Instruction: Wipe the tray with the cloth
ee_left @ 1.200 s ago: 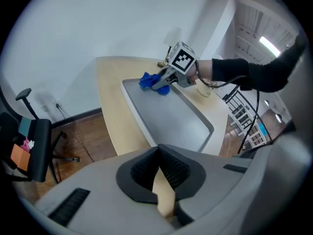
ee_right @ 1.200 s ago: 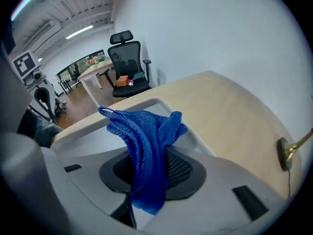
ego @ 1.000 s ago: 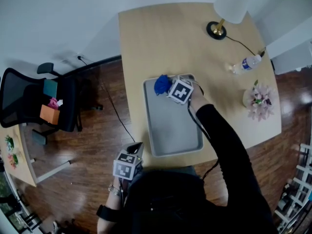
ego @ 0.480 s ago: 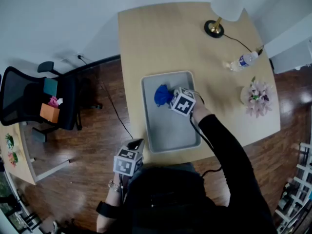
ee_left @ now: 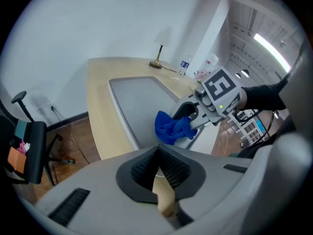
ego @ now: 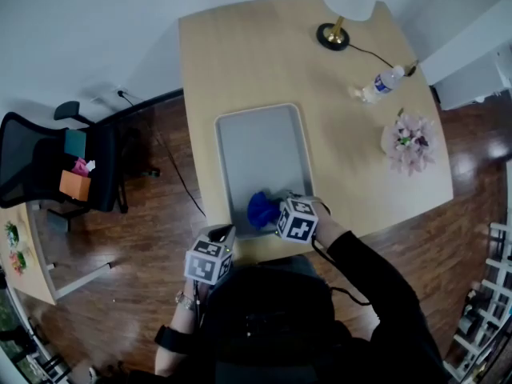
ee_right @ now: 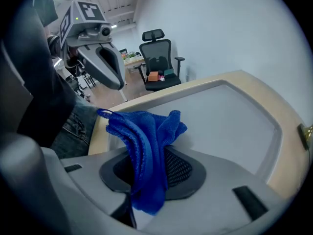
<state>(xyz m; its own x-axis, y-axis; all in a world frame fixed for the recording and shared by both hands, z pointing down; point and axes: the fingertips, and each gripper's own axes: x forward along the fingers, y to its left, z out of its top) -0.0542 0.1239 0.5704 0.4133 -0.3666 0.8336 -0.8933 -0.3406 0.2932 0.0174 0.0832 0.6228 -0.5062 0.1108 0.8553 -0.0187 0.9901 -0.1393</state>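
Note:
A grey tray (ego: 264, 150) lies lengthwise on the wooden table (ego: 240, 54). A bunched blue cloth (ego: 261, 209) rests on the tray's near end, and my right gripper (ego: 276, 213) is shut on it. In the right gripper view the cloth (ee_right: 142, 131) hangs out from between the jaws over the tray (ee_right: 230, 116). My left gripper (ego: 222, 235) is off the table's near edge, to the left of the tray. Its jaws are shut with nothing in them (ee_left: 157, 153). From there the cloth (ee_left: 172, 127) and the right gripper (ee_left: 188, 116) show ahead.
A lamp (ego: 334, 32) stands at the table's far right, its cord running towards a lying water bottle (ego: 378, 84). A pot of pale flowers (ego: 406, 146) sits near the right edge. A black office chair (ego: 48, 166) stands on the wooden floor at left.
My right gripper has dragged the cloth down the tray, from its far end to its near end. The left gripper has stayed by the table's near edge.

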